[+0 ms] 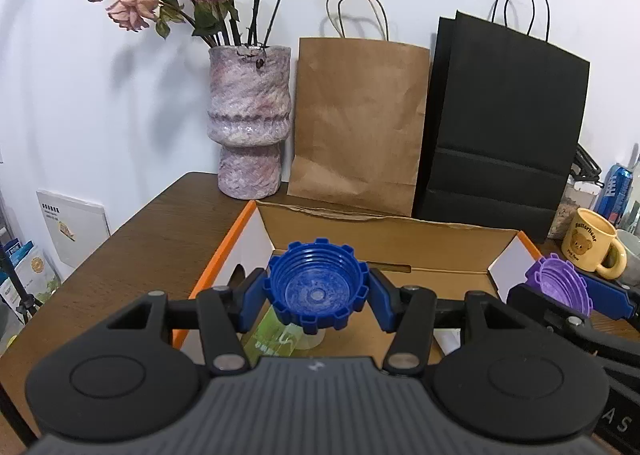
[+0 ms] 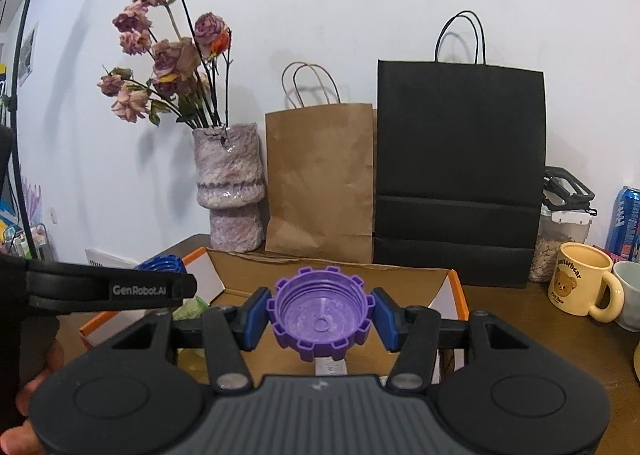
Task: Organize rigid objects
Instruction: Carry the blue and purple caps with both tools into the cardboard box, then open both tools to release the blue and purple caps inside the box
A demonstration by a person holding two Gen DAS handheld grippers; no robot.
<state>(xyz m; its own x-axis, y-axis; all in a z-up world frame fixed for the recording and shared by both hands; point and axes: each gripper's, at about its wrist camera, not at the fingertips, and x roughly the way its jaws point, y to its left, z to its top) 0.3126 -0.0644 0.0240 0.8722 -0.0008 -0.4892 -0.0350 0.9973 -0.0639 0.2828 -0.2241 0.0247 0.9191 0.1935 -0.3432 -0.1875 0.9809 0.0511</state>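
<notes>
Cardboard box (image 1: 400, 239), open-topped with orange-edged flaps, sits ahead of and below both sets of fingers on the wooden table (image 1: 152, 239). It looks like the collecting place. Inside, under the left fingers, a pale green clear item (image 1: 280, 339) lies on the floor of the box; what it is I cannot tell. A white label-like scrap shows under the right fingers. So some sorting appears done already.

Beyond the box, well past the fingertips: black paper bag (image 2: 460, 175), brown paper bag (image 2: 320, 183), mottled vase (image 2: 230, 183) of dried roses. Off to the right of the right fingers: yellow bear mug (image 2: 580, 283), a seed jar, a blue can. None of these is touched.

Left gripper (image 1: 318, 291): pads pressed on either side of a blue toothed cap (image 1: 316, 287), hollow side facing the camera, held clear above the near part of the box.

Right gripper (image 2: 320, 313): pads clamped likewise on a purple toothed cap (image 2: 320, 311), same orientation, also over the box opening. The two grippers sit side by side, each visible at the edge of the other's view.

Judgement: mid-task. Both caps are picked up and carried to the box but not yet set down. Left to do: lower, release each cap inside, then any remaining loose items, which are not in view.
</notes>
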